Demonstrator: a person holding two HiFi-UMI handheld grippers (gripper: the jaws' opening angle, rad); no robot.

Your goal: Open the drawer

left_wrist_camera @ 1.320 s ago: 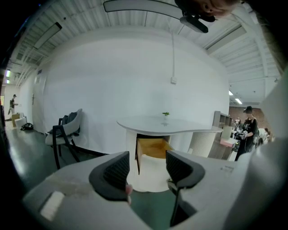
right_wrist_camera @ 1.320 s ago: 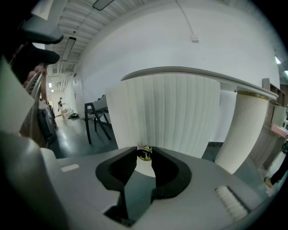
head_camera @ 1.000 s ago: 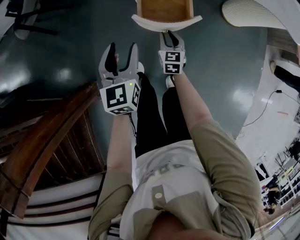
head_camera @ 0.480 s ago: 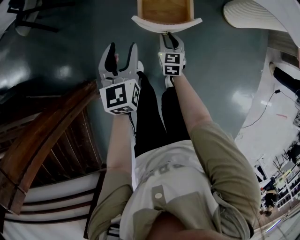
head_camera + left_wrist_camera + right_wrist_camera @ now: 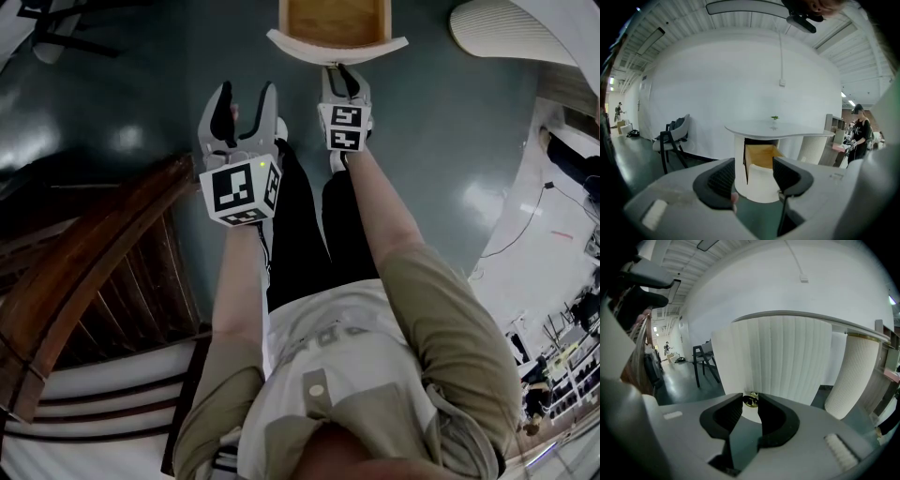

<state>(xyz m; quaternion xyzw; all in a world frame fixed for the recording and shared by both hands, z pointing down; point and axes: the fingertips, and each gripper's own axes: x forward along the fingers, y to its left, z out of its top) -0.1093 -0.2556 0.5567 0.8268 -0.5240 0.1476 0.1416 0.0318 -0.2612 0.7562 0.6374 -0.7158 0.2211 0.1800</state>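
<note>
1. Nothing much had moved since the earlier frame: both grippers kept their places, and the drawer [image 5: 336,45] remained pulled out from under the white table [image 5: 778,129].
2. The right gripper [image 5: 341,75] had its jaws narrowed onto the small brass knob [image 5: 750,401] on the drawer front.
3. The left gripper [image 5: 246,101] hung beside it, jaws apart, holding nothing.
4. To finish well, the pull probably needed to run straight back along the drawer's travel, with a steady pinch so the knob did not slip.
</note>
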